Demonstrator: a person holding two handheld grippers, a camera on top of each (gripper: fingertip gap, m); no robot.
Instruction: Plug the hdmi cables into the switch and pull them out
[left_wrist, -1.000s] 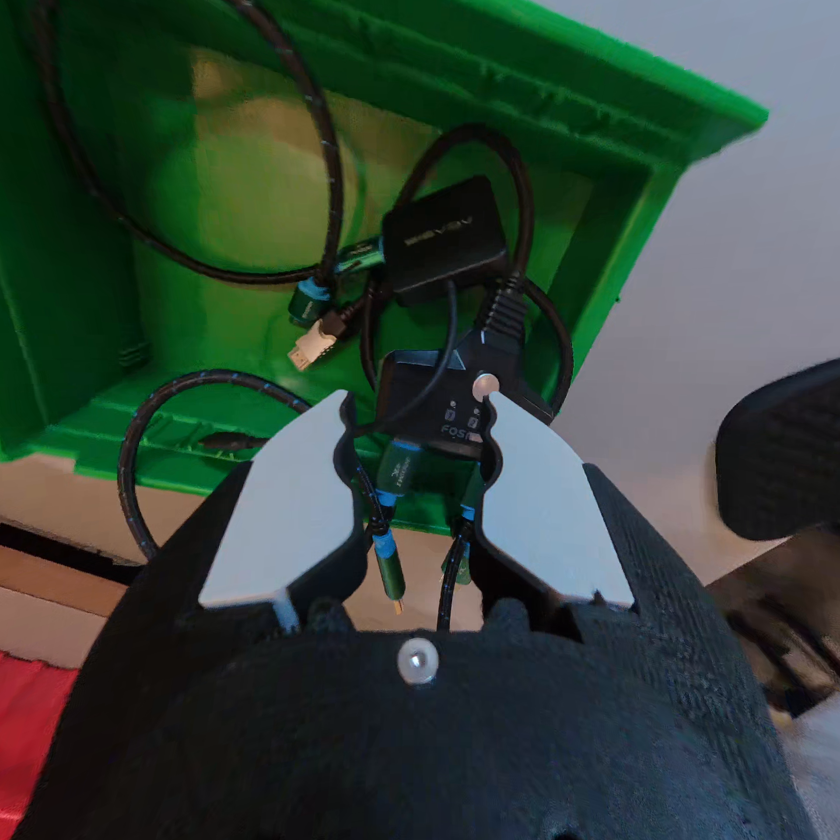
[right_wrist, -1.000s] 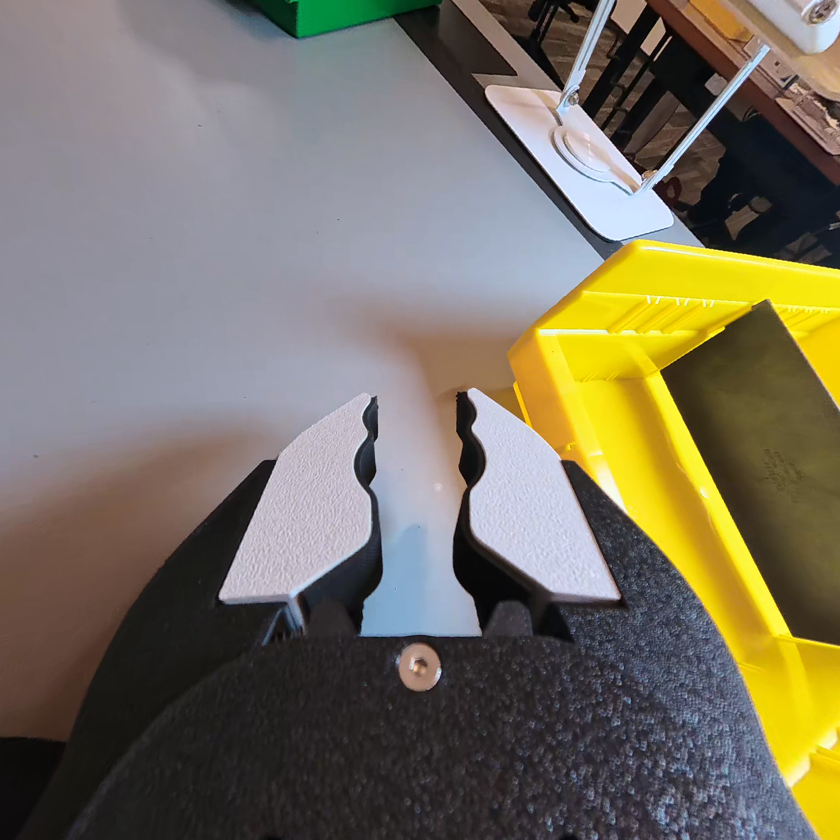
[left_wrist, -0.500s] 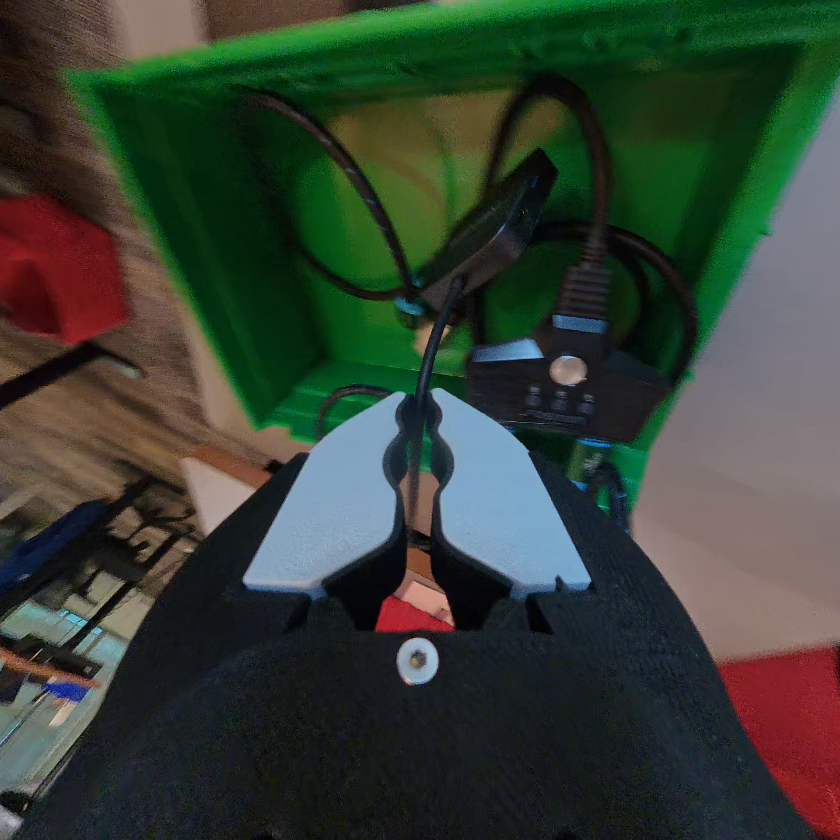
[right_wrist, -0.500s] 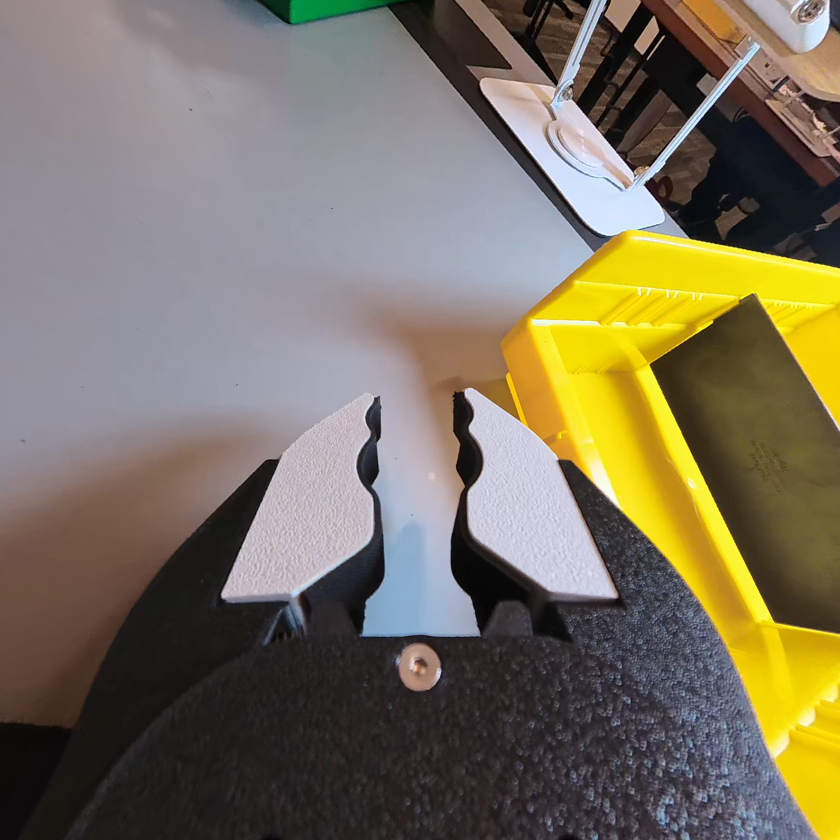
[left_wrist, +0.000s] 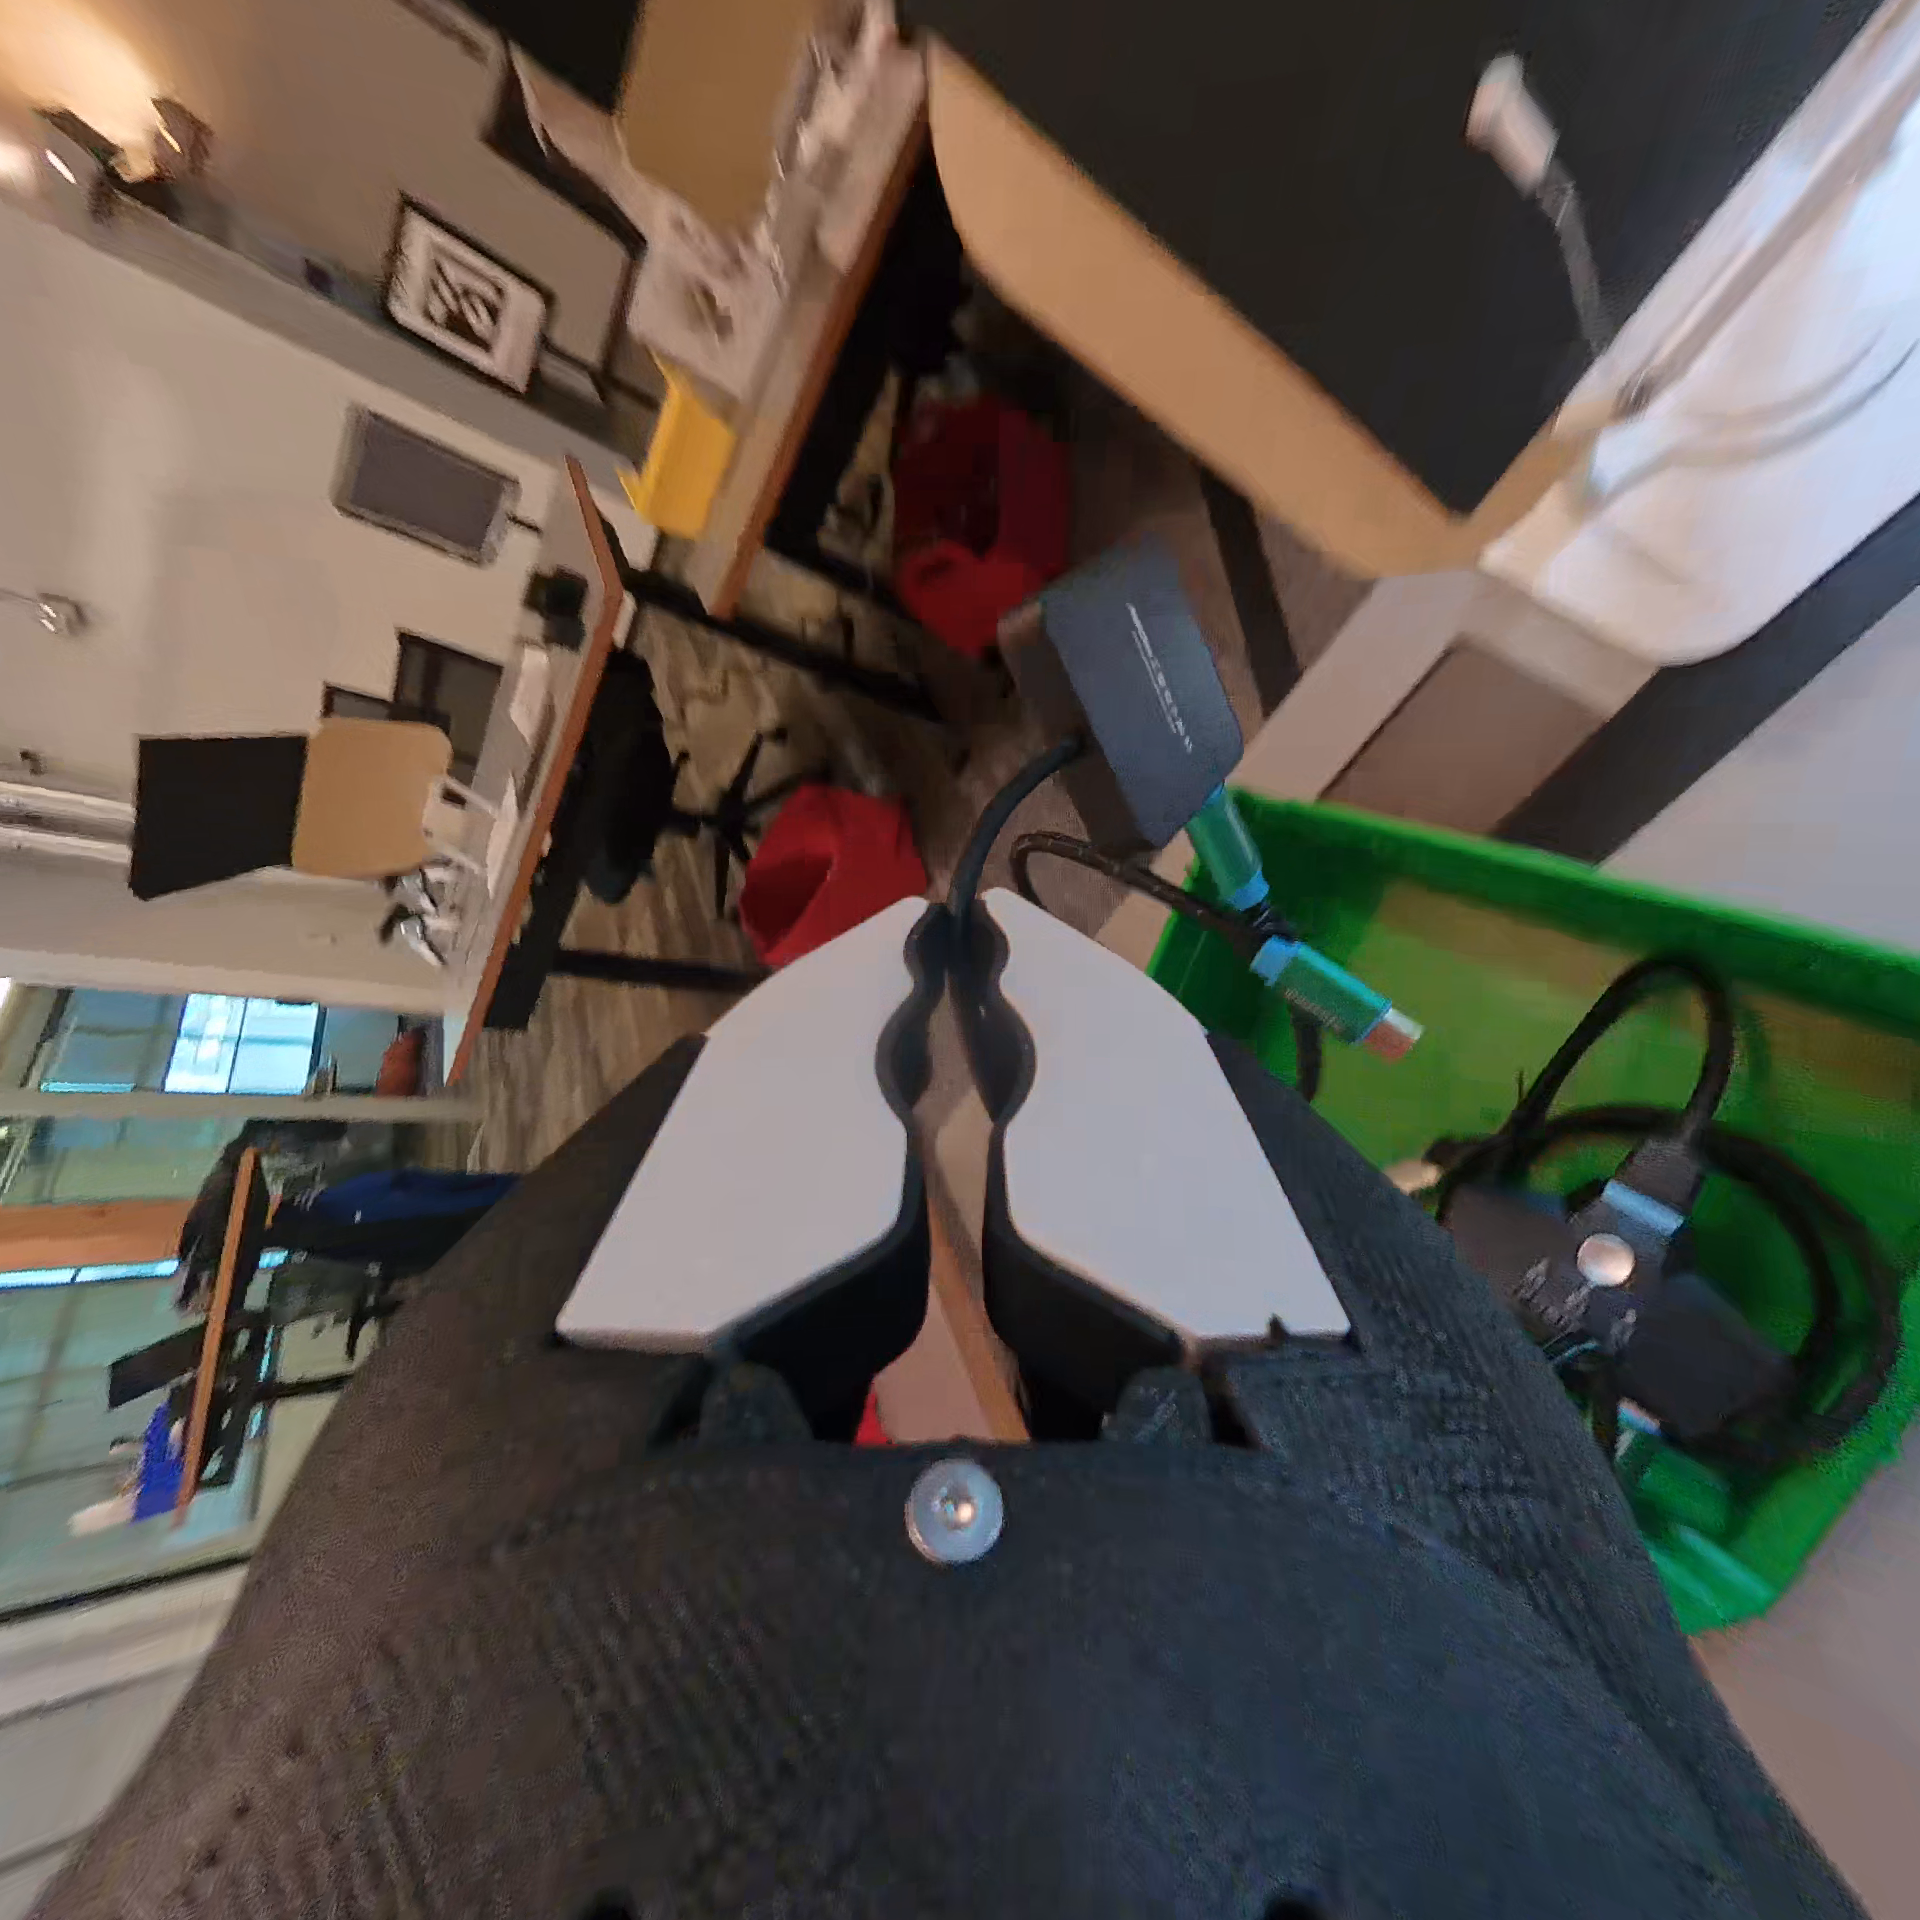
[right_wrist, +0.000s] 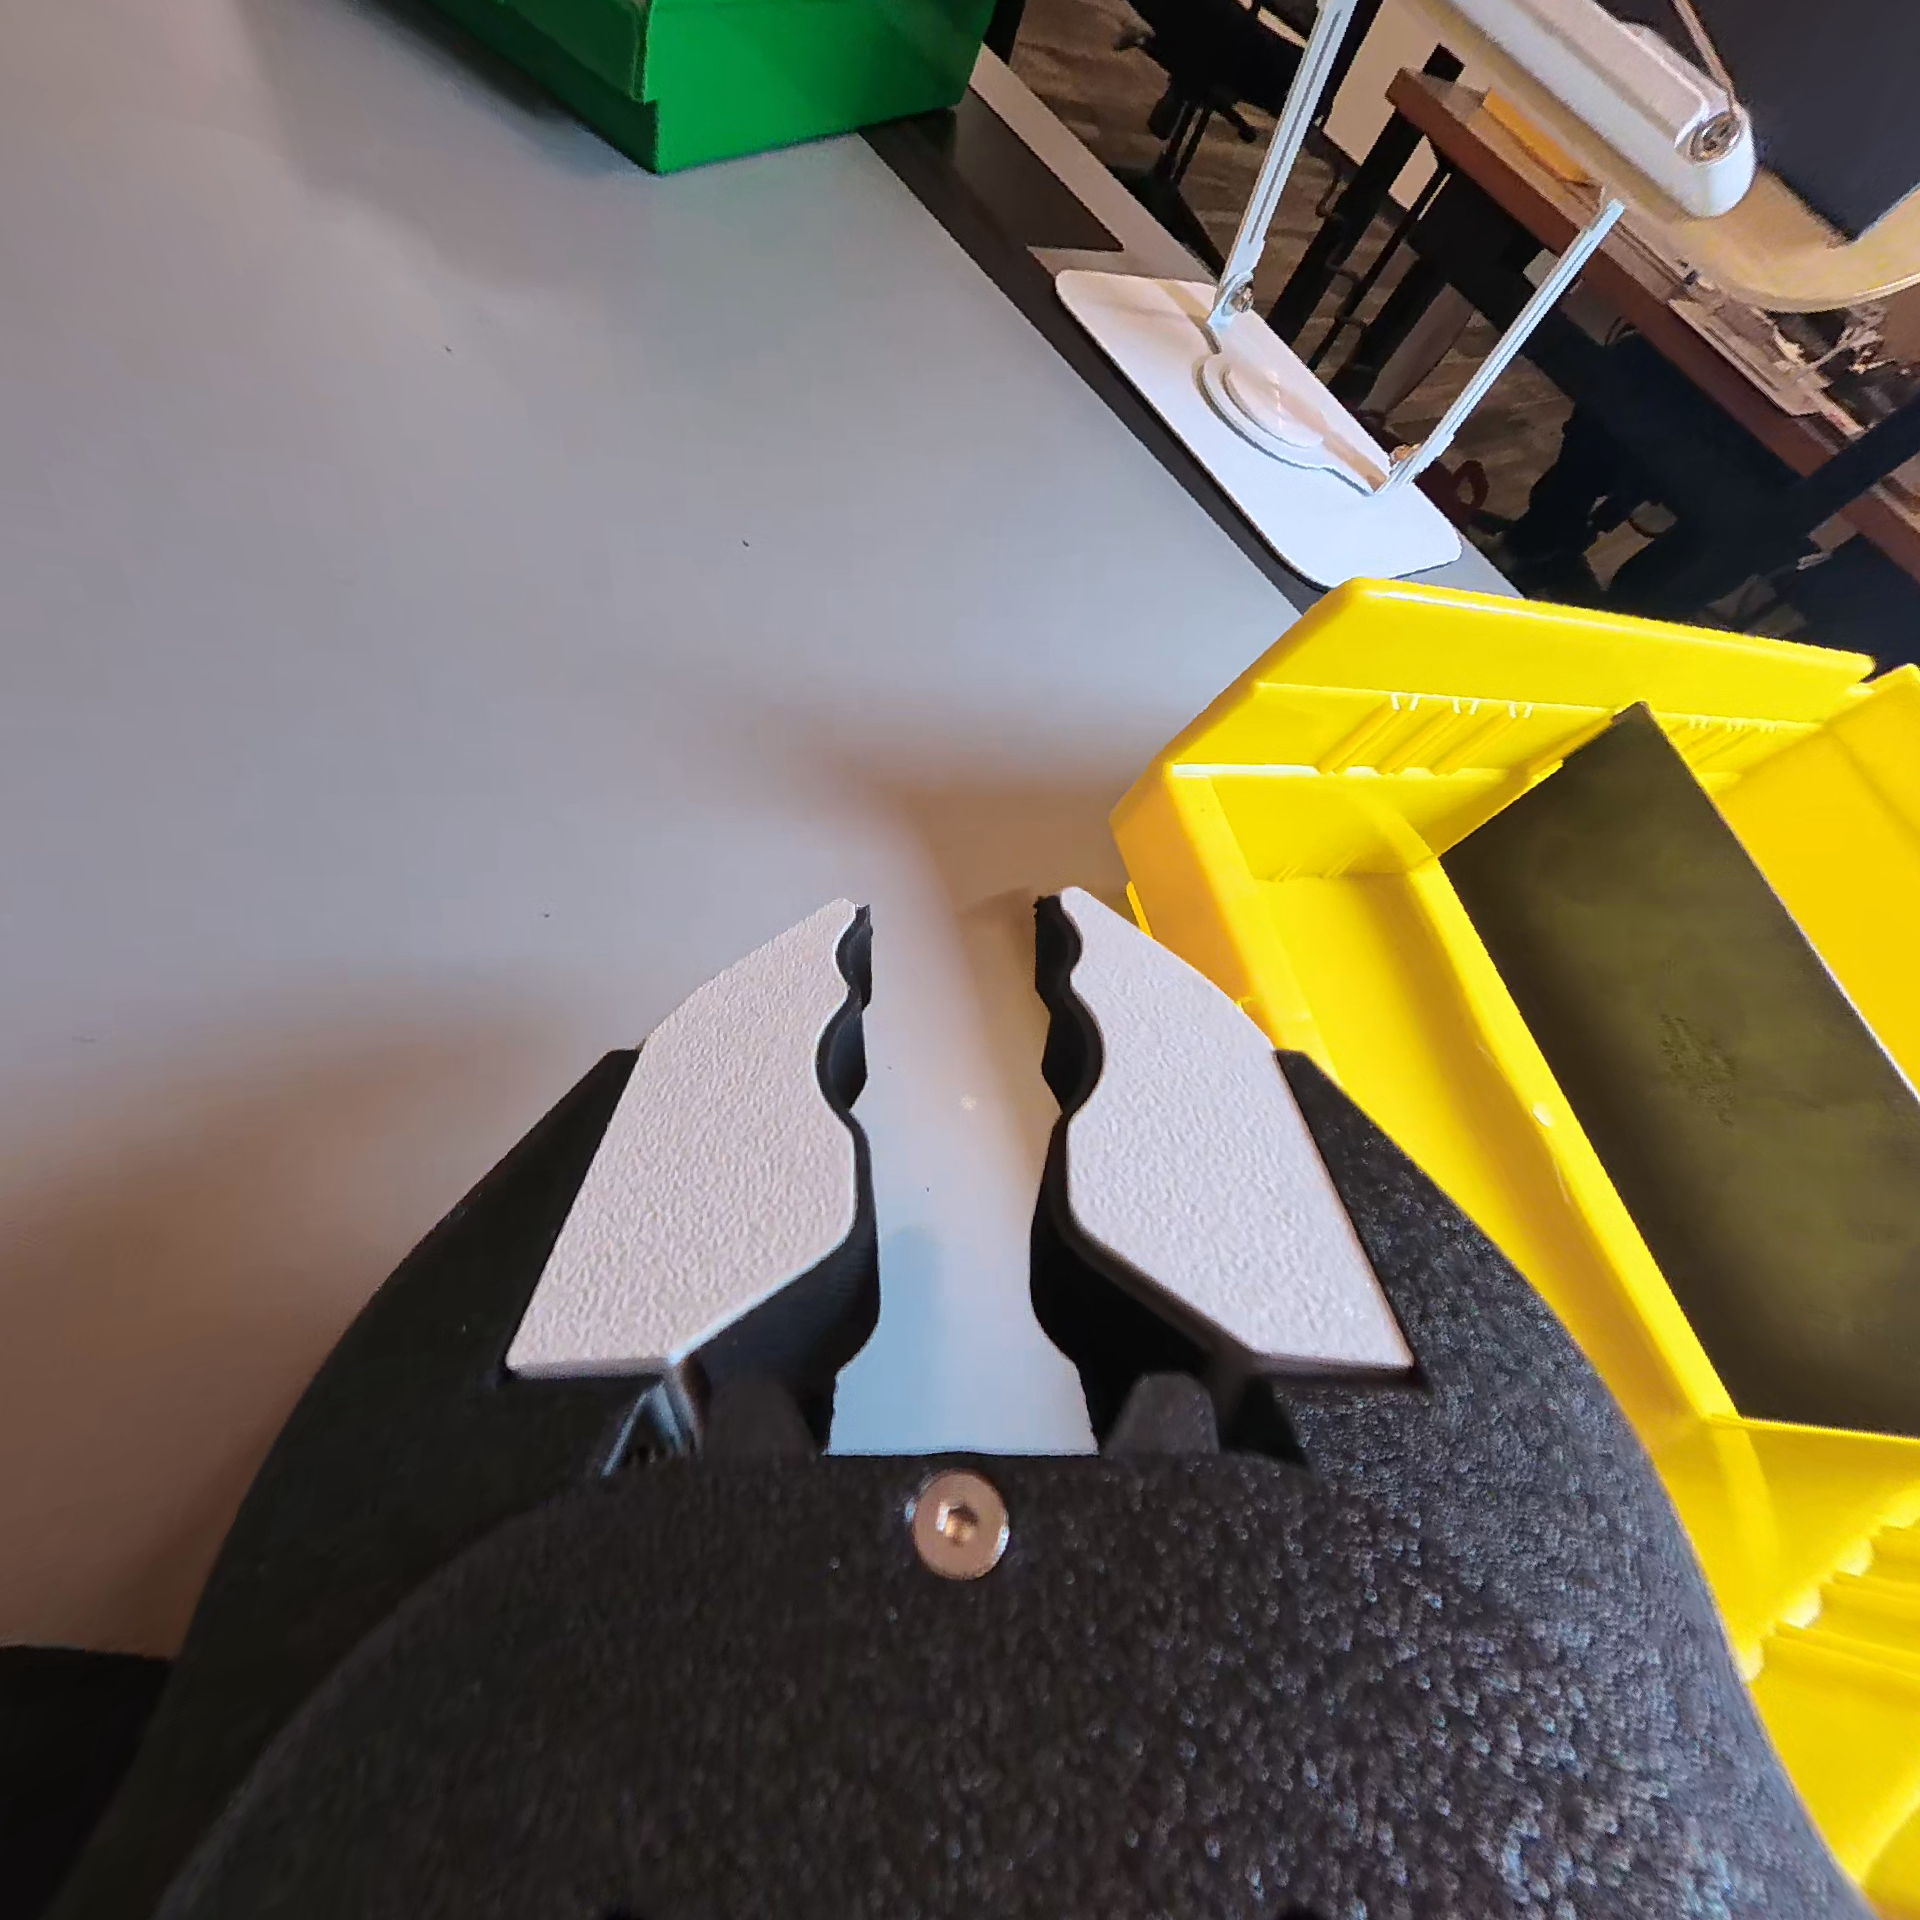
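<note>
Switch (left_wrist: 1143, 696) now lifted clear of green bin (left_wrist: 1558, 966), dangling by thin black lead (left_wrist: 992, 831) pinched in left gripper (left_wrist: 961, 925), jaws nearly shut on it; a second ago only being reached for inside bin. Green HDMI plug (left_wrist: 1226, 852) seated in its end, another plug (left_wrist: 1330, 1003) hanging loose. Second black box (left_wrist: 1621, 1278) left in bin. Right gripper (right_wrist: 953, 914) idle above worktop (right_wrist: 416, 520), jaws partly open, empty, beside yellow bin (right_wrist: 1299, 831). Likely carrying over for plugging.

The left claw (left_wrist: 958, 920) pinches a thin black cable (left_wrist: 992, 831), and a dark grey adapter box (left_wrist: 1143, 691) dangles above the green bin (left_wrist: 1766, 956).
</note>
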